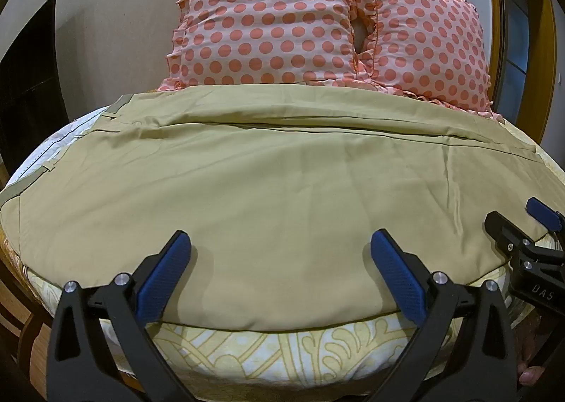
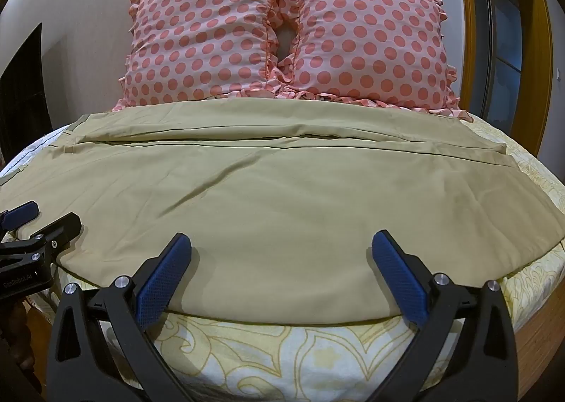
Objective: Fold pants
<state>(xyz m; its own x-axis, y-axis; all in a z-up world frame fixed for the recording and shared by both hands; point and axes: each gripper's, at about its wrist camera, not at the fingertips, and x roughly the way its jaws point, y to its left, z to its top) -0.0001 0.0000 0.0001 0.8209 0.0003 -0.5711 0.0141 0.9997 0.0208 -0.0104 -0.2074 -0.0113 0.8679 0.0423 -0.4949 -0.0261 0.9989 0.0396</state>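
Note:
Khaki pants [image 1: 268,190] lie spread flat across the bed, waistband at the left, legs running to the right; they also fill the right wrist view [image 2: 275,204]. My left gripper [image 1: 280,243] is open and empty, its blue pads over the near edge of the pants. My right gripper [image 2: 280,243] is open and empty over the near edge further right. The right gripper shows at the right edge of the left wrist view [image 1: 519,222]. The left gripper shows at the left edge of the right wrist view [image 2: 42,216].
The bed has a yellow-patterned sheet [image 1: 282,352] showing below the pants. Two pink polka-dot pillows [image 1: 268,20] [image 2: 367,41] stand at the head against the wall. A wooden door frame [image 2: 469,13] is at the right.

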